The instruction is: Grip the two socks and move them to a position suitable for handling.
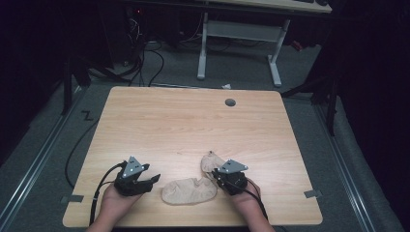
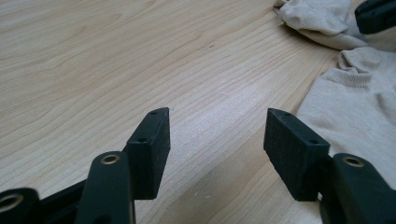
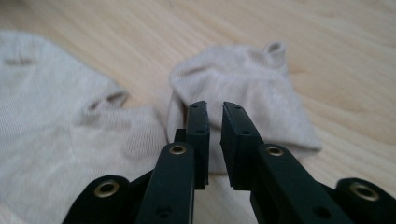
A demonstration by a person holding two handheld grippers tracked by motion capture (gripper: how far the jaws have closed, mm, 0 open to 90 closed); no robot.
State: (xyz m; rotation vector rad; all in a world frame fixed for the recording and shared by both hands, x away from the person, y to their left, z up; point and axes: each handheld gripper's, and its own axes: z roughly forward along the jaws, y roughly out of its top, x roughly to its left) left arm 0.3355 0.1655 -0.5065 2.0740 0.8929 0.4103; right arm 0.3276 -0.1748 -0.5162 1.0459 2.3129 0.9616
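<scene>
Socks lie near the counter's [image 1: 193, 121] front edge: flat sock [image 1: 188, 192] between both tongs, crumpled sock [image 3: 243, 88] under right tongs [image 3: 215, 116], nearly clenched, gripping nothing. Left tongs [image 2: 215, 135] released.

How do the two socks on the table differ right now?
The near sock lies flat and spread out between the two claws; the far sock is bunched up. The right claw, nearly closed, sits at the far sock, while the open left claw is beside the near sock, apart from it. Both are beige.
</scene>
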